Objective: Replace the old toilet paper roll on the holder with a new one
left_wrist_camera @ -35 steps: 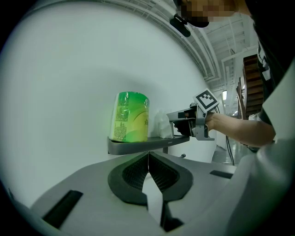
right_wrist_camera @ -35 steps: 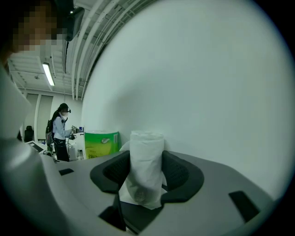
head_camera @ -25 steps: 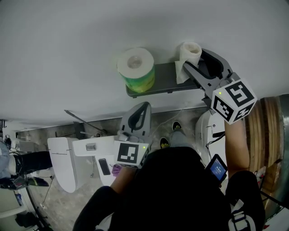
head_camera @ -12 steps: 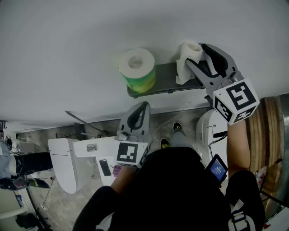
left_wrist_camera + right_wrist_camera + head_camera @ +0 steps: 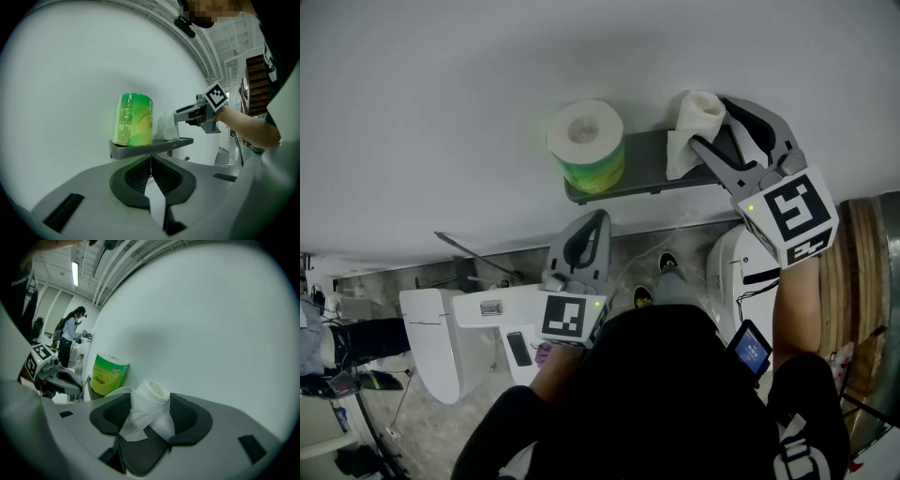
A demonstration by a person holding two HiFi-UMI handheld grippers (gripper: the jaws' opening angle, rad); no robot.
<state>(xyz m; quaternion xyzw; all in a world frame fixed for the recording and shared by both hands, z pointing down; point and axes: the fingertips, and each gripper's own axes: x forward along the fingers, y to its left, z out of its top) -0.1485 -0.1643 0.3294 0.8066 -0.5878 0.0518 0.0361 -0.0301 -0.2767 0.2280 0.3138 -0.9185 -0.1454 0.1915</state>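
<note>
Since the holder here is a grey shelf (image 5: 649, 159) fixed to the wall, we place everything against that shelf, starting nearest to us.

Nearest, the left gripper (image 5: 151, 161) hangs below the shelf's left end. Its jaws are pressed together with nothing between them, and it points up towards the shelf's underside.

Further out, the right gripper (image 5: 150, 413) reaches in at the shelf's right end, with a jaw on either side of the old toilet paper roll (image 5: 152, 391). Both pads lie against the paper, so we read this as a grasp on the roll. The roll is thin and nearly spent. It stands at the right end of the shelf with its core roughly upright and leaning a little. A loose tail of paper (image 5: 678, 155) drapes down over the shelf's front edge and across one pad. We cannot tell whether its base is resting on the shelf or has just cleared it.

At the shelf's left end, well apart from the old roll, the new roll (image 5: 586, 145) stands upright in its green wrapper, with its hollow core facing up. Behind it is the plain white wall (image 5: 487, 94).

We judge the coming move to turn on this layout. The old roll sits squarely between the right gripper's jaws, so it should come away to the right, clear of the shelf's end. The new roll lies almost straight above the left gripper, which is the nearer of the two to it.
</note>
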